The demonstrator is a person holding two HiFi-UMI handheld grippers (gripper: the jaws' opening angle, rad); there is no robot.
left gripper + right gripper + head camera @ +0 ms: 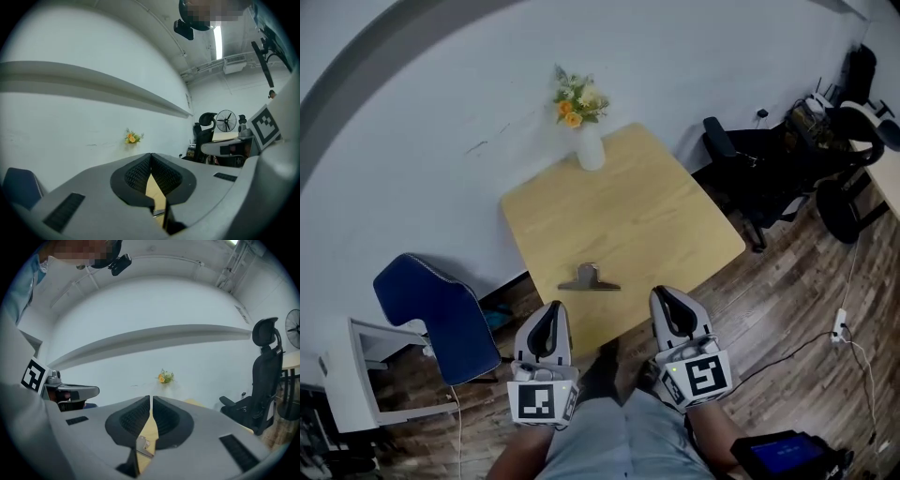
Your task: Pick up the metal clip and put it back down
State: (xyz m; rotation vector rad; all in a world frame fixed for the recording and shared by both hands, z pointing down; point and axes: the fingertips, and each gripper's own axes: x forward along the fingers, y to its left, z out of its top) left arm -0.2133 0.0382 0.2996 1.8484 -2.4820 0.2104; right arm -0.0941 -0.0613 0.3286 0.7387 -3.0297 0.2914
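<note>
The metal clip (pixel 589 278) lies flat on the light wooden table (pixel 619 206), close to its near edge. My left gripper (pixel 553 309) hovers just short of that edge, a little left of the clip, its jaws shut with nothing between them. My right gripper (pixel 665 293) is level with it, to the clip's right, also shut and empty. In the left gripper view the closed fingertips (pixel 151 155) leave only a sliver of the clip (pixel 158 213) showing below them. The right gripper view shows the clip (pixel 144 444) low between its pads.
A white vase of yellow flowers (pixel 590 147) stands at the table's far edge by the wall. A blue chair (pixel 441 314) is left of the table, black office chairs (pixel 750 173) to its right. A power strip and cable (pixel 840 324) lie on the wood floor.
</note>
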